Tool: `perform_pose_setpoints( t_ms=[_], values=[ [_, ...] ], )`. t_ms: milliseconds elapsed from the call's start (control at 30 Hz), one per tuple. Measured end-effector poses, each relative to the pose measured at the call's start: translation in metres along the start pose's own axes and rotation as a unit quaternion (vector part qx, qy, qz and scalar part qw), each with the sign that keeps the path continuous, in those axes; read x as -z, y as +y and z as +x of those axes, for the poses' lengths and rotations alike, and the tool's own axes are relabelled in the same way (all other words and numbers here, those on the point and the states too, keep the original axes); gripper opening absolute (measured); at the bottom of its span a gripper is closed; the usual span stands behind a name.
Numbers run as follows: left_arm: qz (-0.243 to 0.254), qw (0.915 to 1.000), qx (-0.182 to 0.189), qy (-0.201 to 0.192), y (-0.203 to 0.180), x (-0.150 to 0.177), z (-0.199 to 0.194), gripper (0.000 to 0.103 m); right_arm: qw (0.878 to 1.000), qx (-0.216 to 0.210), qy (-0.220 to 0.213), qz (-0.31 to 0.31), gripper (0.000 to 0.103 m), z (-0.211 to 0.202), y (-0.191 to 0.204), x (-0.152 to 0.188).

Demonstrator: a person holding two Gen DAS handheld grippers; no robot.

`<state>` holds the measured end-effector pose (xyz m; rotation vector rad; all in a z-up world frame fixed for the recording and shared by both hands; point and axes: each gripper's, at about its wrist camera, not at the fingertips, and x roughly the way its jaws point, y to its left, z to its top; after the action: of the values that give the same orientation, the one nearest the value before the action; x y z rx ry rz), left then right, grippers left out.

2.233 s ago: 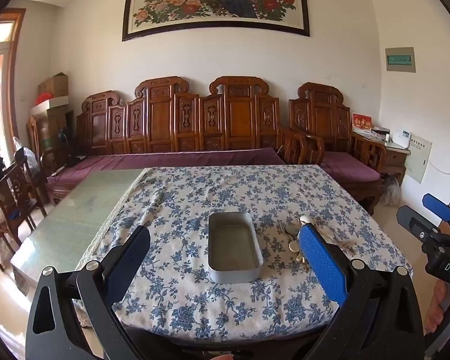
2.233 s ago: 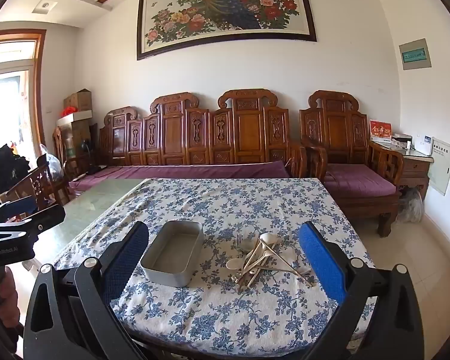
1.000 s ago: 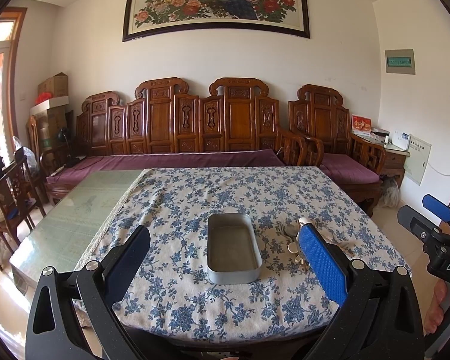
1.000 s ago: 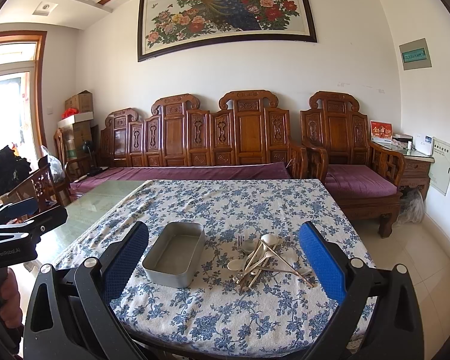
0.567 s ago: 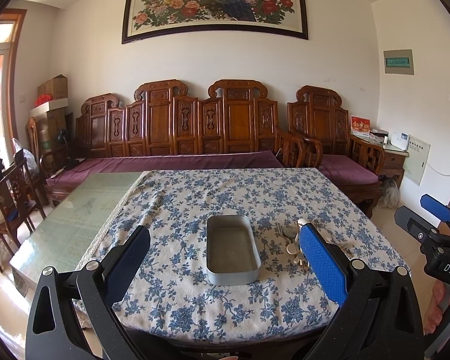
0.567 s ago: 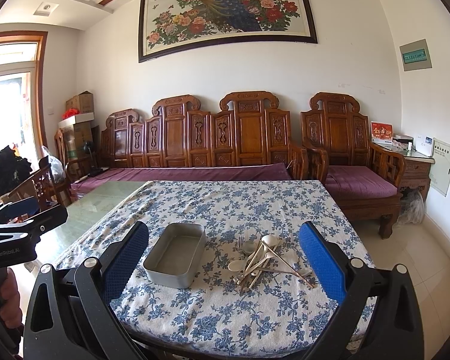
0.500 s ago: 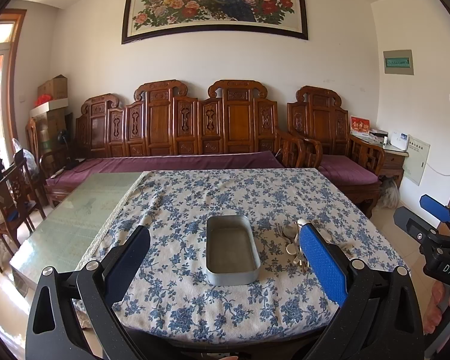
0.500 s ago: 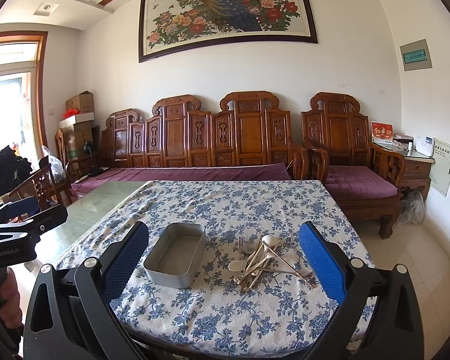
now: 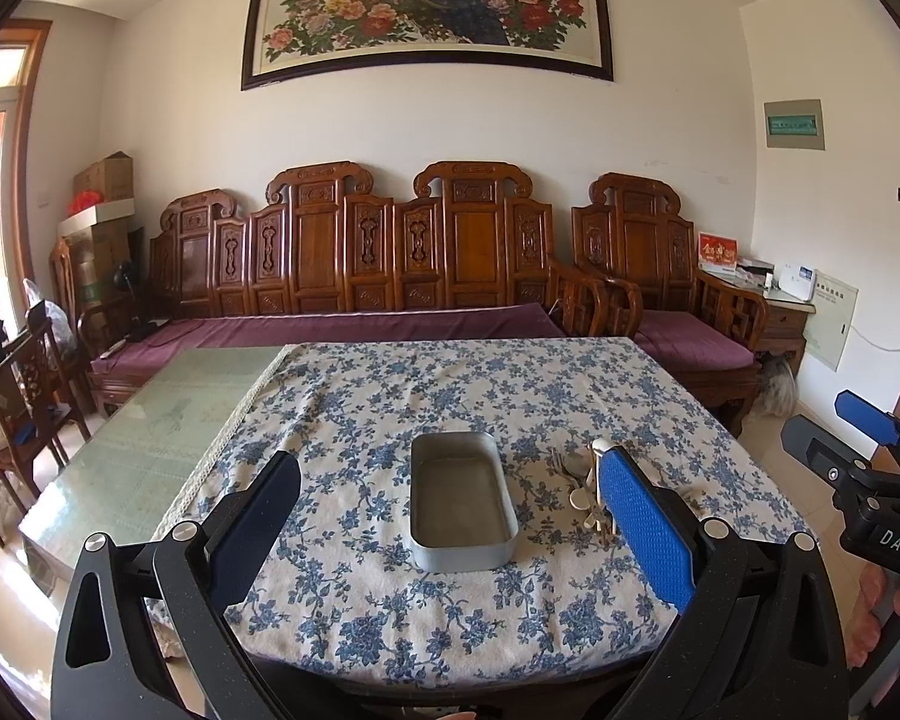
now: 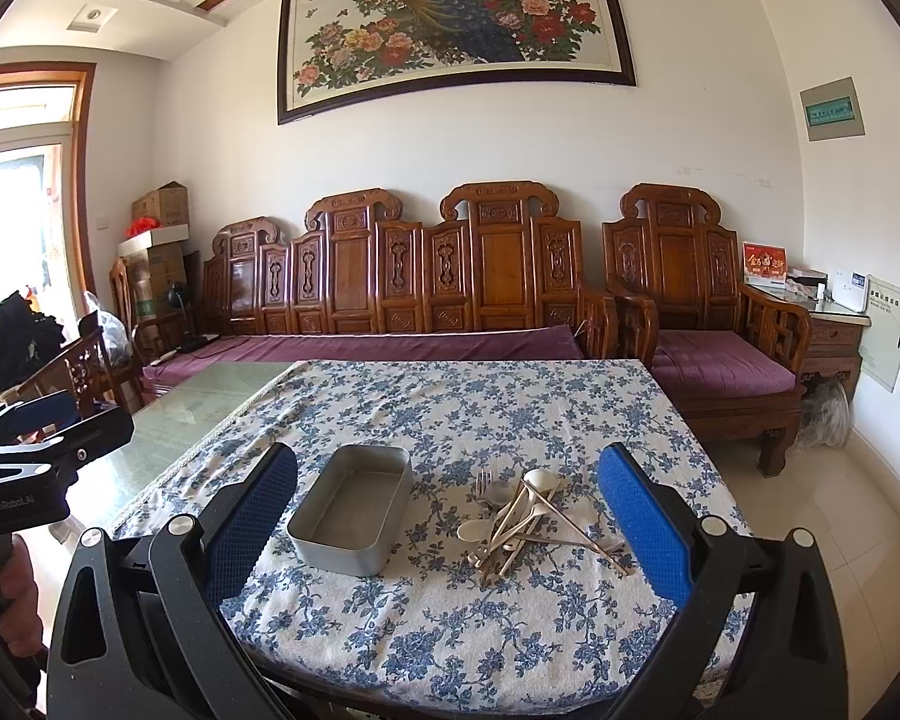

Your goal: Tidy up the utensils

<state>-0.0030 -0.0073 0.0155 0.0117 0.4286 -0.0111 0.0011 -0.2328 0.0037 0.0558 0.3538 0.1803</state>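
Left gripper (image 9: 447,501): jaws spread wide, nothing between them, held off the near edge of the desk (image 9: 450,654), with the tin framed between its fingers.
Right gripper (image 10: 447,498): also wide and holding nothing, short of the near desk edge; in the left view it pokes in at 3 o'clock.
Tin (image 9: 462,507): grey metal box, lid off, bare inside, flat on the cloth (image 9: 426,396) in the near half of the desk, long side running away from the cameras.
Utensils (image 10: 525,519): a loose heap just beside the tin, at its 3 o'clock, apart from it. Pale spoons, a fork and chopsticks lie crossed over one another, all on the cloth, none in the tin.
Left view of the heap: mostly hidden behind the blue pad at 3 o'clock.
Cloth: blue floral, covers the right part of the desk; green glass top (image 9: 144,420) shows at 9 o'clock.
Background: carved wooden sofa (image 10: 426,276) at 12 o'clock, peacock painting (image 10: 450,24) above it.
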Motion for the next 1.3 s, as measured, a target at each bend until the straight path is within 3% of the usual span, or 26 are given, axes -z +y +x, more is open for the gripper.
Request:
perform_pose_setpoints(
  t_ms=[700, 1033, 1300],
  values=[
    [0.003, 0.9999, 0.010, 0.010, -0.002, 0.000, 0.002, 0.097, 1.000, -0.001, 0.009, 0.001, 0.101, 0.004, 0.000, 0.000],
    [0.011, 0.9973, 0.020, 0.069, 0.000, 0.019, 0.051, 0.097, 0.999, 0.001, 0.043, 0.011, 0.101, 0.042, -0.014, 0.018],
    [0.026, 0.9922, 0.059, 0.107, -0.006, 0.038, 0.096, 0.097, 0.997, 0.009, 0.082, 0.003, 0.100, 0.090, -0.027, 0.039]
  ],
)
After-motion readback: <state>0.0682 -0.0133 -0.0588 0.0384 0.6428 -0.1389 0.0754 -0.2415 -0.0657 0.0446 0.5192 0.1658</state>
